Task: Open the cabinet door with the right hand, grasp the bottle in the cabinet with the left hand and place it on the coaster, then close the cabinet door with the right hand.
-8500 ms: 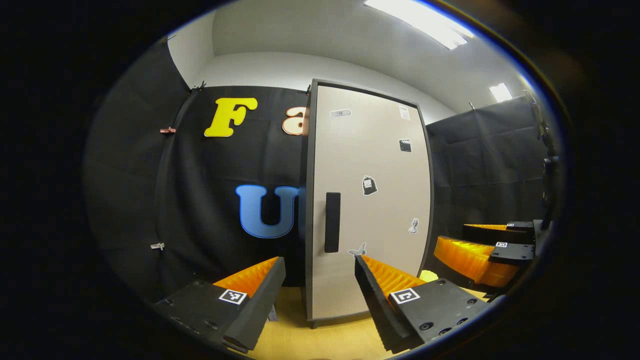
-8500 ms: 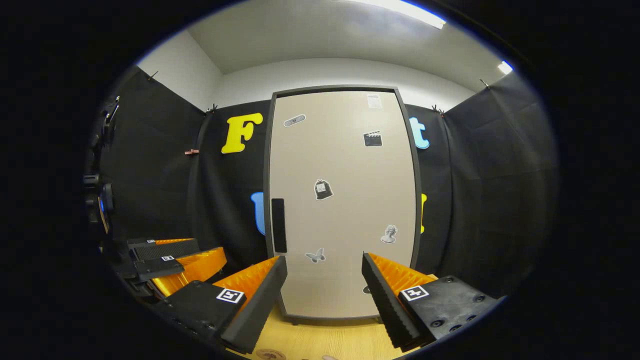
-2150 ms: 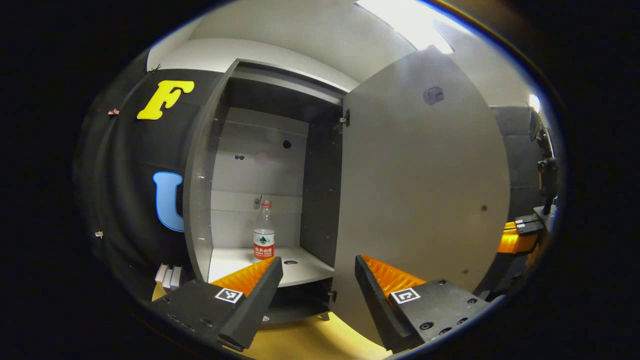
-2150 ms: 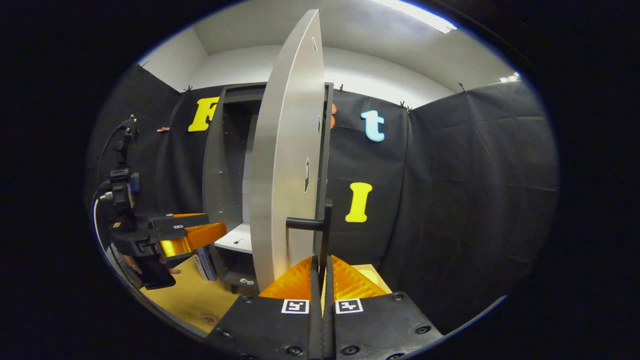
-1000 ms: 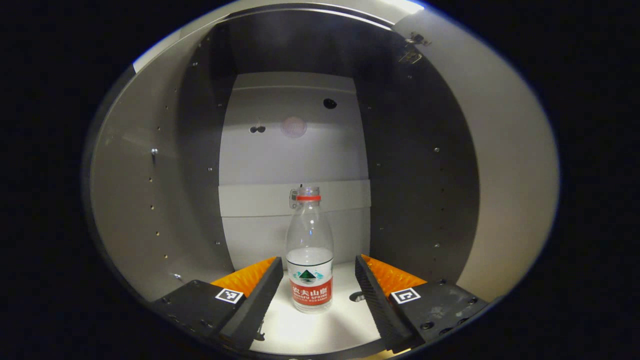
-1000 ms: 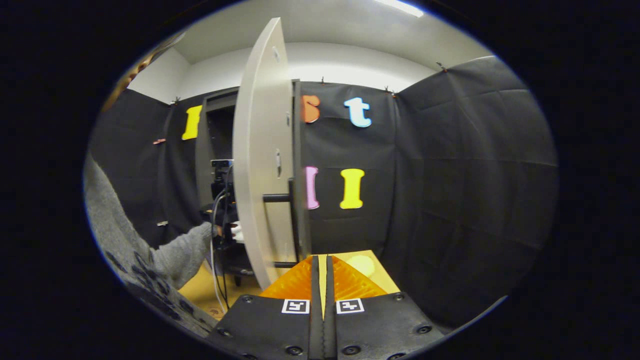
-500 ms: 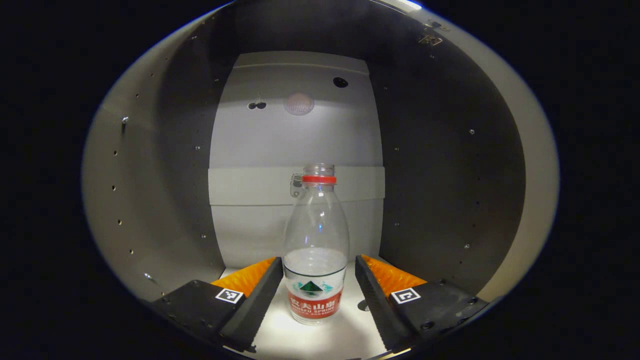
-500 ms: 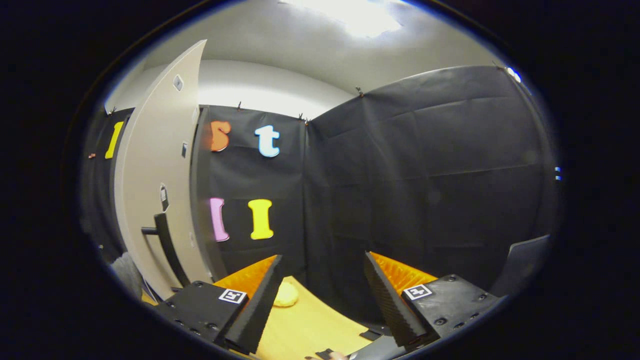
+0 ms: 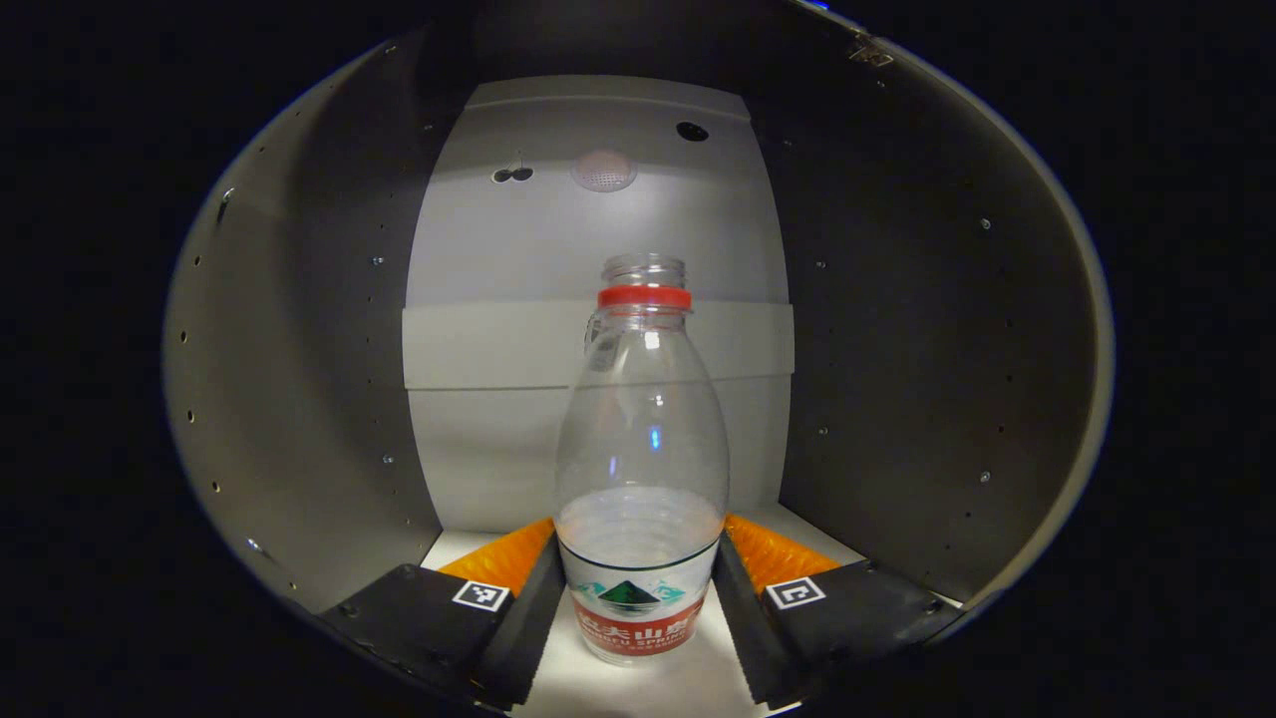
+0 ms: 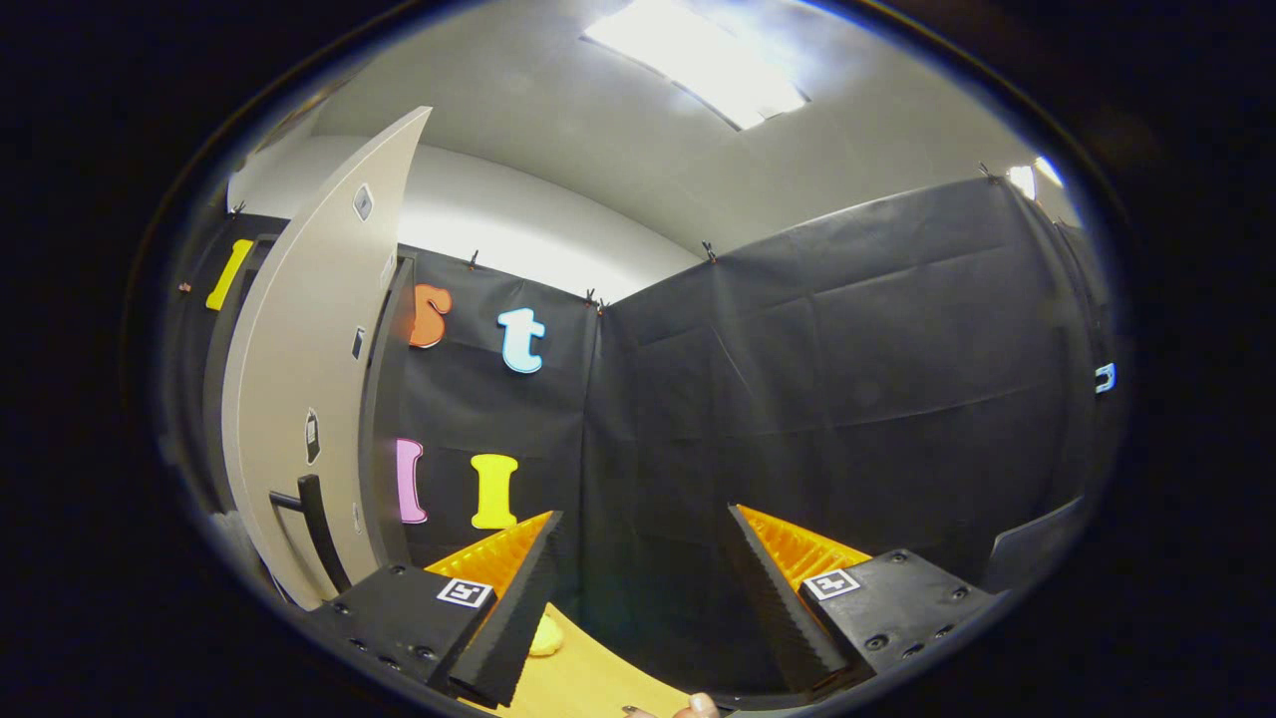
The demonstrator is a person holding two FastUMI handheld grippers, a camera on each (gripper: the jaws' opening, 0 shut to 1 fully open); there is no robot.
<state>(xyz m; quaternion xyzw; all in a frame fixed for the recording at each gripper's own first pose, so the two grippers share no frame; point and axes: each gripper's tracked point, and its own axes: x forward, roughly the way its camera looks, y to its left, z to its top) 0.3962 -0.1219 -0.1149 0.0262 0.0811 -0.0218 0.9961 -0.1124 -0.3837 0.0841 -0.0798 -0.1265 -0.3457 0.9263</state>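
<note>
Left gripper view: deep inside the cabinet (image 9: 299,399), looking straight at the grey back panel (image 9: 598,229). Bottle (image 9: 641,449) dead ahead, upright on the white shelf (image 9: 638,688), right between the left gripper (image 9: 640,529) fingers. Clear plastic, no cap, red ring (image 9: 644,297) at the neck. Label (image 9: 638,613) wrapped round the bottom: green triangle logo on top, red band with white lettering under it. Gripper pulled in narrow, a finger snug against each side of the label, but can't tell whether it's really squeezing.

Right gripper view: right gripper (image 10: 643,513) spread wide with nothing in it, aimed at the black booth corner. Cabinet door (image 10: 299,349) off to the left, swung open, a few small stickers (image 10: 363,201) on it, dark handle (image 10: 317,529) low down. Yellow coaster (image 10: 544,634) peeking out just beside the left finger, on the wooden table (image 10: 588,683).
</note>
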